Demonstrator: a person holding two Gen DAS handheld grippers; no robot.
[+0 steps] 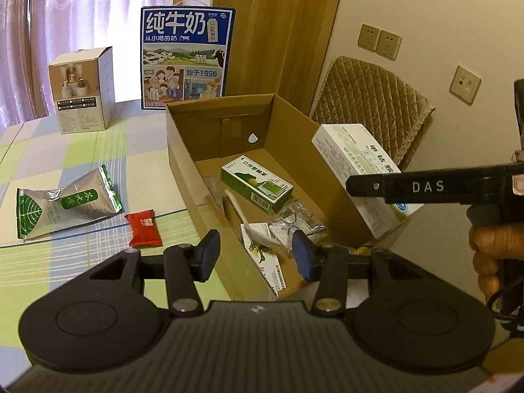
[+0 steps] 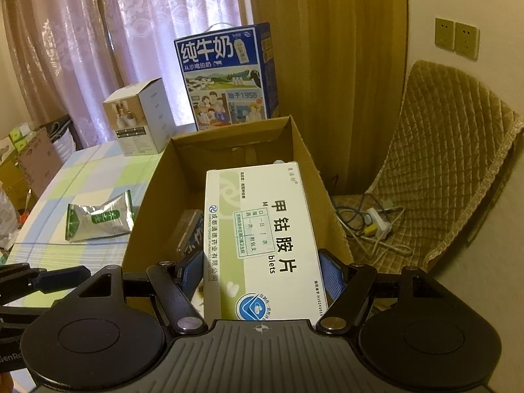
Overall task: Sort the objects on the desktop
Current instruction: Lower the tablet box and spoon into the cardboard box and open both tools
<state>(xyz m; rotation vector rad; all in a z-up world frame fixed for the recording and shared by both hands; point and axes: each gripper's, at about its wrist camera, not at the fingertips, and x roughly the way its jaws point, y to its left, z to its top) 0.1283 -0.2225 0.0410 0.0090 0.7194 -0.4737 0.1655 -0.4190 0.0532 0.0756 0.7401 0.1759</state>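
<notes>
Room: pale purple curtains [image 1: 65, 9] hang at the back, and a brown wooden door [image 1: 278, 32] stands at 12 o'clock.
Table: a table with a green, blue and white checked cloth [image 1: 65, 150] fills the left side.
Big box: an open brown cardboard box [image 1: 183, 150] sits on the table, in the middle of the left wrist view.
Inside the box: a small green and white carton [image 1: 255, 185] lies flat, with clear crinkly wrappers [image 1: 301, 222] just beside it at 5 o'clock.
Right gripper: the black right gripper [image 2: 260, 273] is clamped on a white and pale green medicine box [image 2: 262, 239], and holds it over the open box, toward its right wall.
Left gripper: the black left gripper [image 1: 255, 255] hangs over the near edge of the box with its blue pads [image 1: 301, 258] apart and nothing between them.
Silver bag: a shiny silver and green snack bag [image 1: 65, 203] lies on the cloth at 9 o'clock from the box.
Red sweet: a small red wrapped sweet [image 1: 144, 222] lies just beside the bag.
Far things: a tall blue milk carton case [image 1: 186, 59] stands behind the box, and a white square box with a picture [image 1: 83, 91] stands at 10 o'clock.
Chair: a brown quilted chair [image 2: 452, 163] stands at 3 o'clock.
</notes>
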